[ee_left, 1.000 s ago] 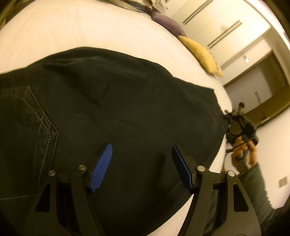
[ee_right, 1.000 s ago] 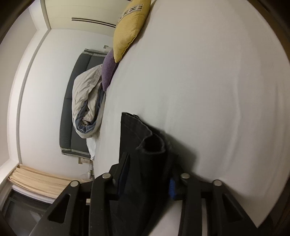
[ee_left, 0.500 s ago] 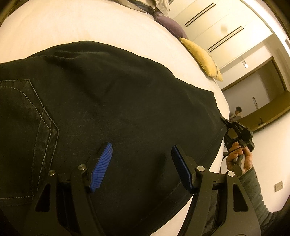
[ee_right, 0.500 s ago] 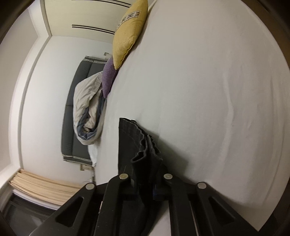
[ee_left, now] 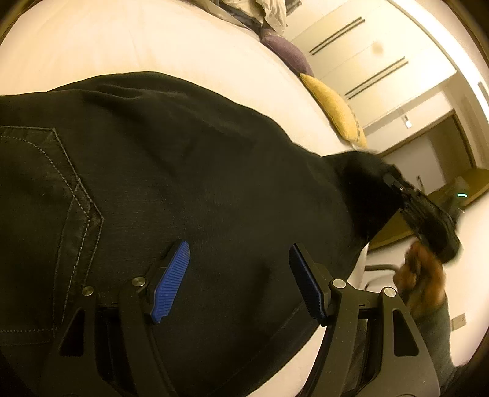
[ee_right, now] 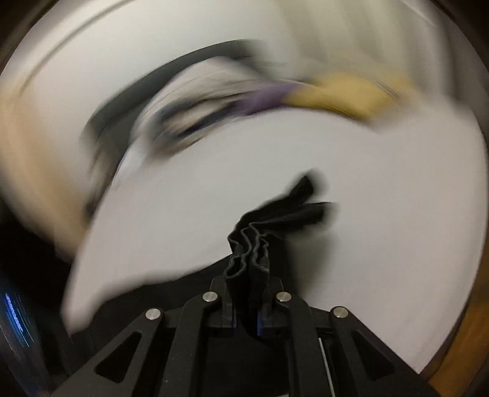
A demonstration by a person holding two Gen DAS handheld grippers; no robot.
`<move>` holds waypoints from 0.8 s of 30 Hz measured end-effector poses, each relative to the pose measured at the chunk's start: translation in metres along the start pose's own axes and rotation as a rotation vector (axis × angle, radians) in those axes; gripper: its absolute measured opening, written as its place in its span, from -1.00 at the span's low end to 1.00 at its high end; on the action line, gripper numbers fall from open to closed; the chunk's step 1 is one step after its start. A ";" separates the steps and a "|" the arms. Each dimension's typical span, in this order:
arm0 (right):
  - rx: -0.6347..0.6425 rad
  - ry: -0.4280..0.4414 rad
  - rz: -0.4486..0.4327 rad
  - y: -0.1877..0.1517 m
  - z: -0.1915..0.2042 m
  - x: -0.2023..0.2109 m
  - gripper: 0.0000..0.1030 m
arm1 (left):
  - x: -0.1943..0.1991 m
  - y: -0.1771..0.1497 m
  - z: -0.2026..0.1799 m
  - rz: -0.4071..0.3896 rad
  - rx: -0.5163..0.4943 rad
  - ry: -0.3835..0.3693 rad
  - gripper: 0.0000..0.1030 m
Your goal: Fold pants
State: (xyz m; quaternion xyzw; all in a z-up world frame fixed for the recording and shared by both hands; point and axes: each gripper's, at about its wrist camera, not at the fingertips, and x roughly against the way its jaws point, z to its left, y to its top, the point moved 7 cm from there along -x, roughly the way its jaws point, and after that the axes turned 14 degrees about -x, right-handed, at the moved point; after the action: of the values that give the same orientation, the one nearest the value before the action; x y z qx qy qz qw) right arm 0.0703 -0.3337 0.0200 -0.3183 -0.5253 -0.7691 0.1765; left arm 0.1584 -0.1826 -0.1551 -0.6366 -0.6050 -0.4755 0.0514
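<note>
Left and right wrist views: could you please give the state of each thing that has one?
Pants: spread on bed, hem end lifted.
Left gripper: open above the pants.
Right gripper: shut on bunched pants hem.
Bed: white sheet, mostly bare.

Black pants [ee_left: 189,171] are covering most of the near side of the white bed [ee_left: 128,39], leaving bare sheet lying open beyond them toward the far edge. A purple pillow [ee_left: 287,52] and a yellow pillow [ee_left: 333,107] are lining that far side, with a crumpled blanket [ee_left: 269,9] sitting past them. The left gripper [ee_left: 238,278] is hovering with fingers spread over the fabric. The right gripper [ee_right: 249,308] is occupying the hem end, pinching bunched cloth above bare sheet.
</note>
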 end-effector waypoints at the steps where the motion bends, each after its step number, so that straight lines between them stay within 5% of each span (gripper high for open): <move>1: 0.150 -0.023 0.034 -0.022 0.034 -0.009 -0.83 | 0.003 0.000 0.001 -0.005 0.020 -0.009 0.30; 4: 0.307 -0.056 0.127 -0.074 0.077 -0.040 -0.83 | 0.017 0.001 0.005 -0.014 0.075 -0.047 0.33; 7: 0.359 -0.107 0.112 -0.096 0.084 -0.048 -0.82 | 0.025 0.000 0.014 -0.019 0.139 -0.095 0.41; 11: 0.391 -0.130 0.068 -0.097 0.081 -0.041 -0.82 | 0.028 0.009 0.022 -0.033 0.240 -0.167 0.52; 15: 0.407 -0.136 0.014 -0.096 0.085 -0.031 -0.82 | 0.013 0.025 0.006 0.008 0.238 -0.235 0.68; 24: 0.400 -0.113 -0.072 -0.089 0.092 -0.007 -0.82 | -0.029 0.063 -0.018 0.084 0.269 -0.305 0.69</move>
State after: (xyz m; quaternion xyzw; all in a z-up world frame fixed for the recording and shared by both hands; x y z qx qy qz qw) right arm 0.0491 -0.2150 -0.0241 -0.3004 -0.6878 -0.6361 0.1787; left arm 0.2057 -0.2318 -0.1321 -0.7134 -0.6366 -0.2859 0.0634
